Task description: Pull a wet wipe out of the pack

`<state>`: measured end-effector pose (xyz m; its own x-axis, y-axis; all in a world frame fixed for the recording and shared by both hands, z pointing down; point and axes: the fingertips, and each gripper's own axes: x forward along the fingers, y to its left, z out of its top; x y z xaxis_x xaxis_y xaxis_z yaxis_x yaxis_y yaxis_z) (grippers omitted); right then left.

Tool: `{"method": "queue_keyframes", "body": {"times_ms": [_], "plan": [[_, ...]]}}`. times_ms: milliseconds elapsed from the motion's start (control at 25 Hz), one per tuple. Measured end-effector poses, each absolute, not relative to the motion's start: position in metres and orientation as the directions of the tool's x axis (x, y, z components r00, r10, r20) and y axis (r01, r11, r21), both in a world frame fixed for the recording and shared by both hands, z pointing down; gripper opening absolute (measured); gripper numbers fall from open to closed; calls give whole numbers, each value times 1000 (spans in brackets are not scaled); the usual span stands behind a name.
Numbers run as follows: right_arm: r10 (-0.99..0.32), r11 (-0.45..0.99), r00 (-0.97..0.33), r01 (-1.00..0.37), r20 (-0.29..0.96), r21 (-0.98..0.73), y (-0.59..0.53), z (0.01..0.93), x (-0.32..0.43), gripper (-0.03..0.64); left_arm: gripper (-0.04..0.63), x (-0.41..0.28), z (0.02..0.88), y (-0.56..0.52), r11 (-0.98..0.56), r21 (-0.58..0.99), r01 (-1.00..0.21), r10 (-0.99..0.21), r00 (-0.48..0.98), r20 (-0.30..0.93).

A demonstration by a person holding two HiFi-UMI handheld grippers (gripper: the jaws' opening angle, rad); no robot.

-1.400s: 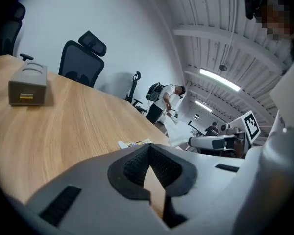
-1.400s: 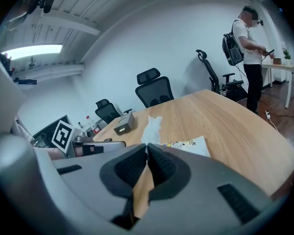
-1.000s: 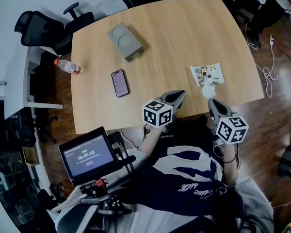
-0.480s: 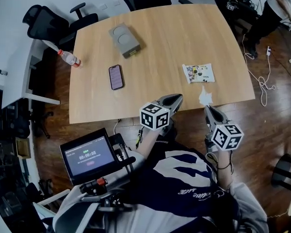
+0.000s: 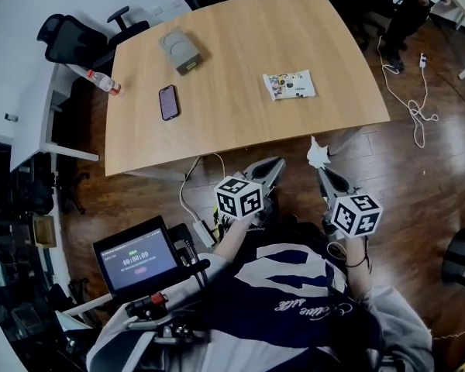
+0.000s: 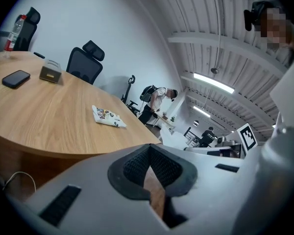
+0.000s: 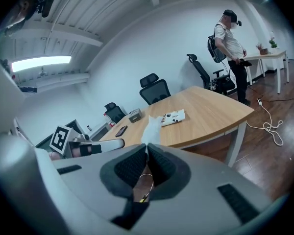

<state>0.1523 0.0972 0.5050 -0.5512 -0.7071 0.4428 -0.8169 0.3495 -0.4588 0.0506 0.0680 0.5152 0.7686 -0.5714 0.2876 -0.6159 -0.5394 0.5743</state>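
The wet wipe pack (image 5: 289, 85), a flat printed pouch, lies on the wooden table (image 5: 217, 130) towards its right side; it also shows as the pack (image 6: 108, 116) in the left gripper view and the pack (image 7: 173, 117) in the right gripper view. My right gripper (image 5: 323, 170) is shut on a crumpled white wet wipe (image 5: 318, 154), held over the floor short of the table's near edge. That wipe (image 7: 151, 129) sticks up from the jaws of the right gripper (image 7: 147, 151). My left gripper (image 5: 273, 164) hangs beside it, shut and empty, as the left gripper (image 6: 149, 155) shows.
On the table's left part lie a phone (image 5: 169, 101), a grey box (image 5: 180, 50) and a bottle (image 5: 101, 82) at the edge. An office chair (image 5: 70, 37) stands at the far left. A small screen (image 5: 136, 256) sits by my body. A cable (image 5: 407, 91) trails on the floor. A person (image 7: 230, 43) stands beyond the table.
Both grippers have drawn back from the table's near edge towards my body. The wipe has come away from the pack with the right gripper and now hangs over the floor.
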Motion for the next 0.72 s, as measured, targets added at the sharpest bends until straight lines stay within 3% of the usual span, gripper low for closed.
{"method": "queue_keyframes", "body": {"times_ms": [360,720], "plan": [[-672,398,-622,-762,403,-511,137,508,140,3,2,36,513,126,-491,545,-680,-615,713,335],[-700,390,-594,-783,397,-484,160,507,144,3,2,42,495,144,-564,483,-670,-617,730,293]]}}
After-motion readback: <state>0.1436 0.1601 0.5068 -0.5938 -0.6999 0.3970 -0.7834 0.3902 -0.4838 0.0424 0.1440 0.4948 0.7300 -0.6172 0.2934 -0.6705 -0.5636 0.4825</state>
